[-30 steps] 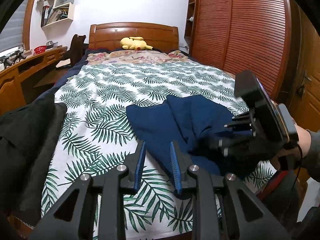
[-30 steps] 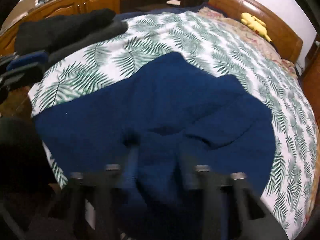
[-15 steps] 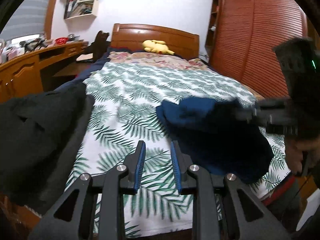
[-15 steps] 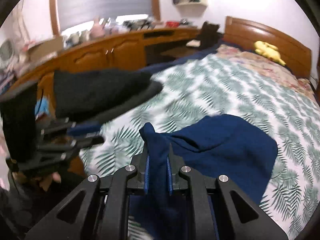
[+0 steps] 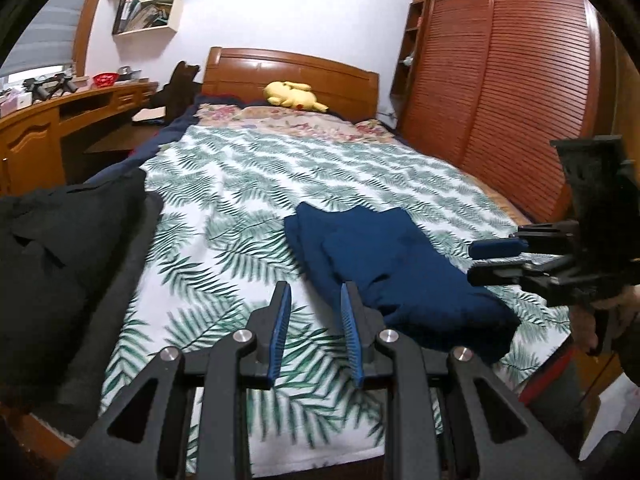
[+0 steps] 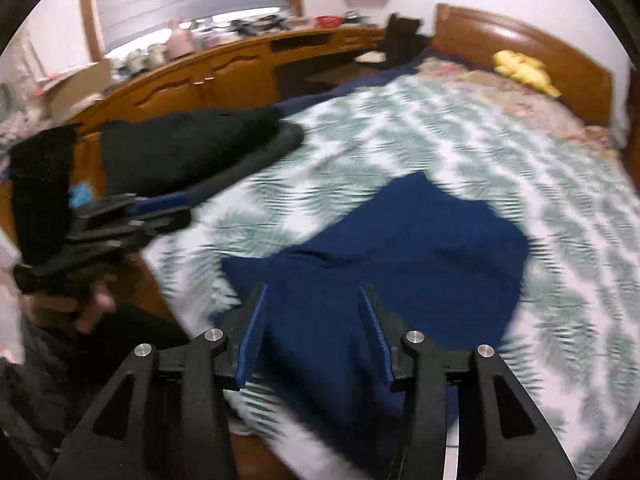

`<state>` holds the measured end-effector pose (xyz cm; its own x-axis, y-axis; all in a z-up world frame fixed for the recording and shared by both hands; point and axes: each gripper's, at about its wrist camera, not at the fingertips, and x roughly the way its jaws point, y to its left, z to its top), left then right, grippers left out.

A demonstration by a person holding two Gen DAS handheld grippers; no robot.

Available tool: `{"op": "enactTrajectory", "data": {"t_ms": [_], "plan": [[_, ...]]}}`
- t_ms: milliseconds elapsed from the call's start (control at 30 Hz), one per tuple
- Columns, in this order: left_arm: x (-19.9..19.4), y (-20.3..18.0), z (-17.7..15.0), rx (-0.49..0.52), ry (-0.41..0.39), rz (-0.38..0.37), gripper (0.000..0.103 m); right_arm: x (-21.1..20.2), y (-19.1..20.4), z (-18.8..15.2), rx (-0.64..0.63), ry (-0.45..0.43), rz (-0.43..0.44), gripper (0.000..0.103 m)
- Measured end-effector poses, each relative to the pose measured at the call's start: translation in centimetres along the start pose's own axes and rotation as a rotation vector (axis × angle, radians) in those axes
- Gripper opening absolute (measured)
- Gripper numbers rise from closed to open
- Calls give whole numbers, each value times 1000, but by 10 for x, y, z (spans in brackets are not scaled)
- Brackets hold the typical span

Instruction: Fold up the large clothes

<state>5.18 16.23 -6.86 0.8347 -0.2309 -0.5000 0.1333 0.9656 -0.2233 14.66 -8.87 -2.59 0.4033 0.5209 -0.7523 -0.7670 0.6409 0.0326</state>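
Note:
A navy garment (image 5: 400, 264) (image 6: 400, 248) lies folded in a loose heap on the palm-leaf bedspread (image 5: 240, 208), near the foot of the bed. My left gripper (image 5: 314, 292) hovers just left of it, jaws a little apart with only bedspread showing between them. My right gripper (image 6: 314, 286) hangs above the garment's near edge. Its jaws are opening, and the cloth lies below them without the pads pressing on it. In the left wrist view the right gripper (image 5: 496, 258) sits at the garment's right side. The left gripper (image 6: 168, 208) appears at the left of the right wrist view.
A pile of black clothes (image 5: 60, 260) (image 6: 188, 148) covers the bed's left near corner. A yellow plush toy (image 5: 294, 96) lies by the headboard. A wooden desk (image 5: 40, 132) runs along the left and a slatted wardrobe (image 5: 500, 100) stands right of the bed.
My right gripper held a fold of the navy garment half a second ago; its jaws have now spread, the cloth has dropped onto the bed, and the gripper has risen. The left gripper's gap is unchanged.

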Motion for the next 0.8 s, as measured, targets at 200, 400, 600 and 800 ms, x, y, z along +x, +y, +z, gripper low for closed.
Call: {"op": "enactTrajectory", "data": {"t_ms": [200,400,600,800], "plan": [[10,-18,5,28,9,-32,24,15,-42,-43,77,135,-80,22],[16,-24,1,49,30,-28,24,24,-58,-89,128,190,-32,20],[15,-28,-4,44,44,0,24,24,-57,-88,117,163,-22,20],[-3,-47,-23,71,75,60,24,7,-75,-79,124,93,-17,22]]}}
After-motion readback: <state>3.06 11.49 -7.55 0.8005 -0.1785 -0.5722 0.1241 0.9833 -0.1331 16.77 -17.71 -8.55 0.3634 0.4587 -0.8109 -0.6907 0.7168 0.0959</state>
